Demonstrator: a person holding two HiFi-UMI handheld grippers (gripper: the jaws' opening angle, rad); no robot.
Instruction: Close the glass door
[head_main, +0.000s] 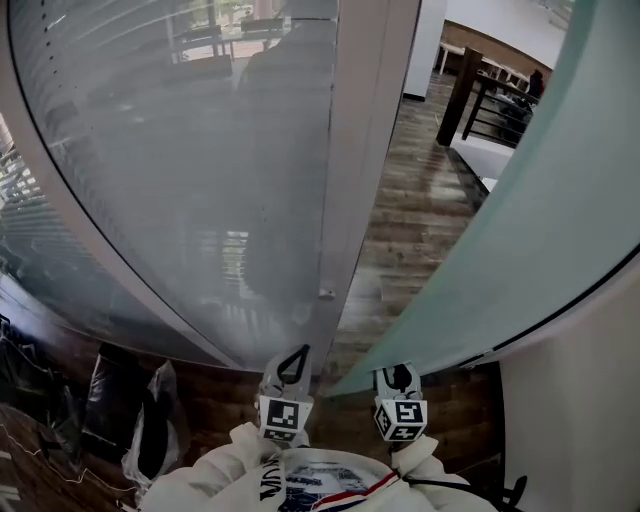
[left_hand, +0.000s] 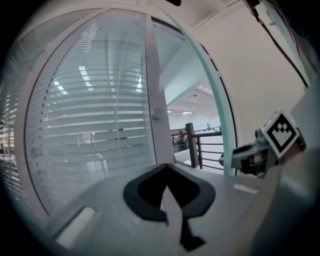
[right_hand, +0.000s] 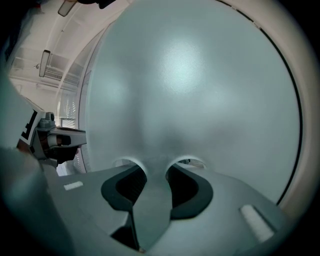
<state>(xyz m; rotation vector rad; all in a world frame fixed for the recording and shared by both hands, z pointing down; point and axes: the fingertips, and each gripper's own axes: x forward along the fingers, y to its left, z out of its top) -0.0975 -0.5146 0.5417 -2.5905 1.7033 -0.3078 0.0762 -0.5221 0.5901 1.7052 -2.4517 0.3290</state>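
Note:
The frosted glass door (head_main: 520, 220) stands ajar on the right, its free edge slanting down toward my grippers. A pale door frame post (head_main: 352, 200) rises at the middle, with floor showing through the gap between post and door. My right gripper (head_main: 399, 378) is open, and its fingertips (right_hand: 131, 166) rest against the frosted face of the glass door (right_hand: 190, 90) with nothing between them. Beside it, my left gripper (head_main: 293, 365) is shut and empty, pointing at the frame post (left_hand: 155, 115) and the doorway gap.
A curved glass wall with blinds (head_main: 170, 170) fills the left. Beyond the gap lie wood flooring (head_main: 410, 210) and a dark railing (head_main: 480, 100). Dark bags (head_main: 130, 410) lie on the floor at lower left. A white wall (head_main: 590, 400) is at right.

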